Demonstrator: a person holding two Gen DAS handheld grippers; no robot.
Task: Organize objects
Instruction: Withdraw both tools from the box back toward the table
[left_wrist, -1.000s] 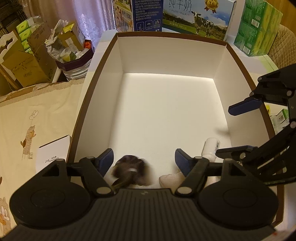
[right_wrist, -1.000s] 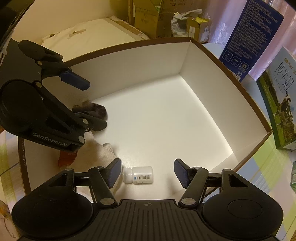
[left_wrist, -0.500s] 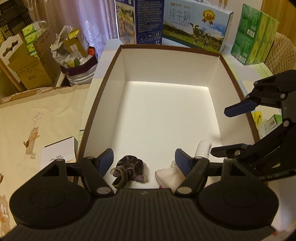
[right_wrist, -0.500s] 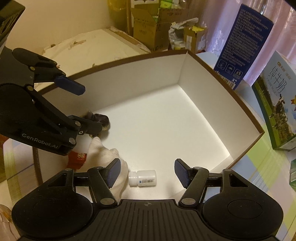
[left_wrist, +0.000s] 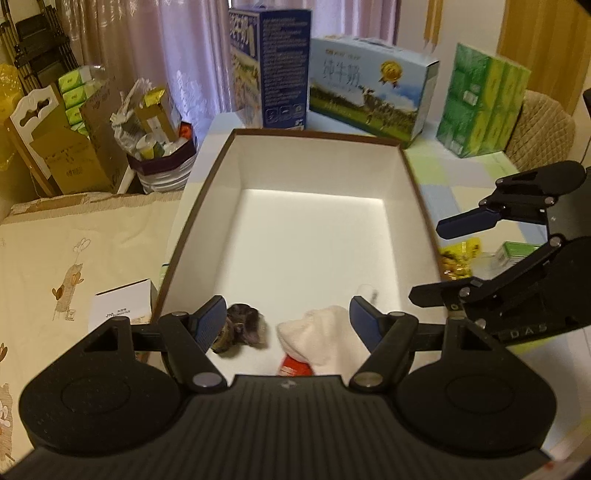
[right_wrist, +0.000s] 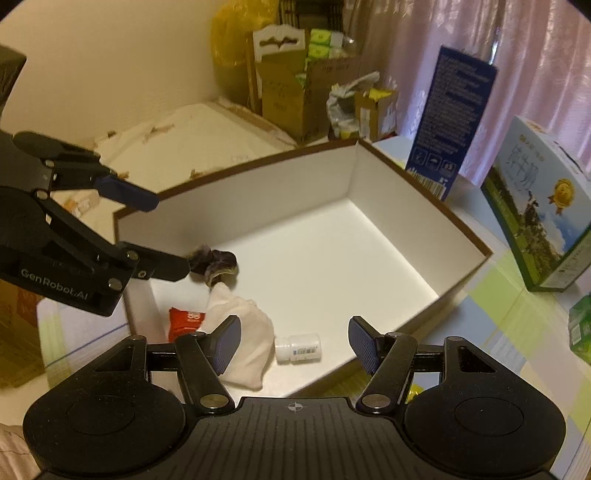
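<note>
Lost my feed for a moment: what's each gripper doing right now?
Left gripper: open, holding nothing, above the box.
Right gripper: open, holding nothing, above the white bottle.

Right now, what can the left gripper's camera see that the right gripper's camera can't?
Only the left wrist view shows the green tissue packs, the small white box outside the big box, and the yellow snack packet.

Only the right wrist view clearly shows the white pill bottle lying on its side; in the left view it is just a blur.

Both show the open white box, the dark scrunchie, the white sock, the red packet, the milk carton, and both grippers, left and right, open and empty.
</note>
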